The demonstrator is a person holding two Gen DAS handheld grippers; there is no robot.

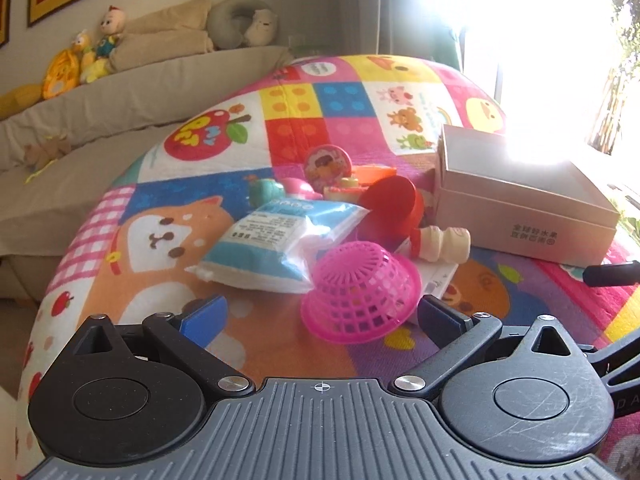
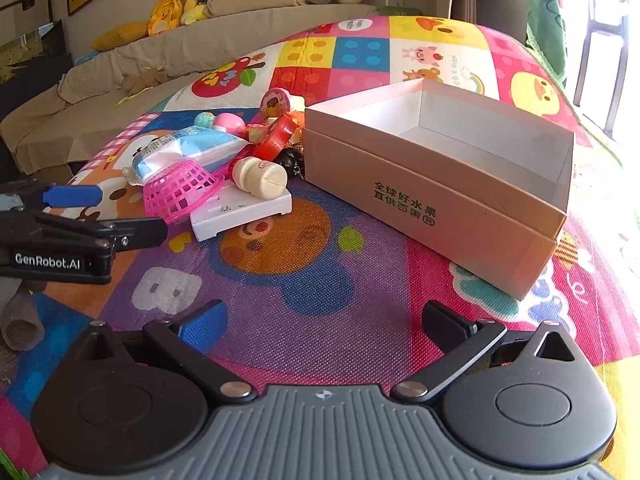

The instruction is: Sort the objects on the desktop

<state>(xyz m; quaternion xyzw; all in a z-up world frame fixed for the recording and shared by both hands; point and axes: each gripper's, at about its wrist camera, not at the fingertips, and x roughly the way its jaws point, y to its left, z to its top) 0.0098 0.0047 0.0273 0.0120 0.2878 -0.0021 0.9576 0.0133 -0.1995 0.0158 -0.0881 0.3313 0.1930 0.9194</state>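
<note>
My left hand-held gripper (image 1: pixel 322 316) is spread wide, empty, just short of the overturned pink basket (image 1: pixel 360 290). My right hand-held gripper (image 2: pixel 324 322) is also released, over bare play mat (image 2: pixel 280 280). The toy pile sits left of the open cardboard box (image 2: pixel 440 184); the box holds nothing visible. The basket leans against a white tray (image 2: pixel 244 210) and a blue-white pouch (image 1: pixel 276 240).
</note>
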